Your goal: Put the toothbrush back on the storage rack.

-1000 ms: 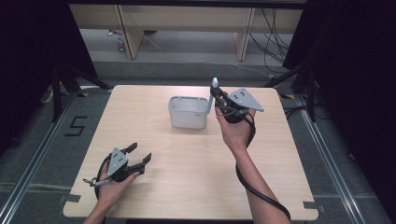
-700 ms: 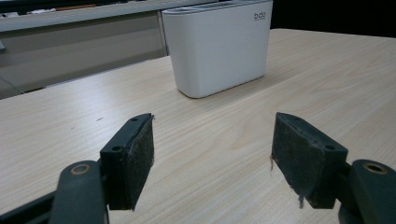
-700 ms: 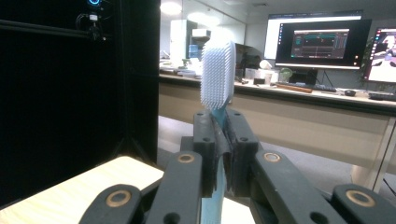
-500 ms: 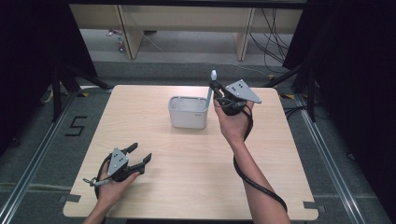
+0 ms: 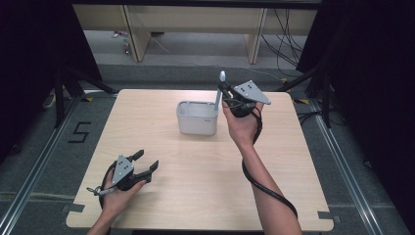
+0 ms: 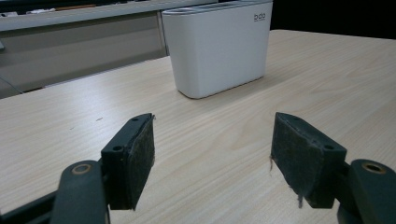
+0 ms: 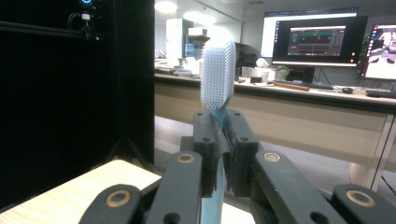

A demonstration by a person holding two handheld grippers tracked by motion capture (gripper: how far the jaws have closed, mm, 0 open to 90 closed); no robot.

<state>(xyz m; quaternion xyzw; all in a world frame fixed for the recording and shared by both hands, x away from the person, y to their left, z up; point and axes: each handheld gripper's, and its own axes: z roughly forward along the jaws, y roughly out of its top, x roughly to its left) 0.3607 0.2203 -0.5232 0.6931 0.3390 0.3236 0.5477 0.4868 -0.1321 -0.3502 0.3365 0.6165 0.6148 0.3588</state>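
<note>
High view: right tool (image 5: 221,91) is pinching a blue-handled, white-bristled toothbrush (image 5: 219,93) upright for lowering into the white plastic holder (image 5: 197,118); left tool (image 5: 145,163) is resting spread.

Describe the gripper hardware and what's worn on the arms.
Both the left gripper and right gripper are black, two-jawed, with dark fuzzy pads and brass-ringed pivot holes. Each carries a grey three-cornered plate and trails a black cable. Forearms are bare, no sleeves.

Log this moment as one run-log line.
right gripper: shut on toothbrush, bristles up, beside white holder | left gripper: open, empty, on table
</note>
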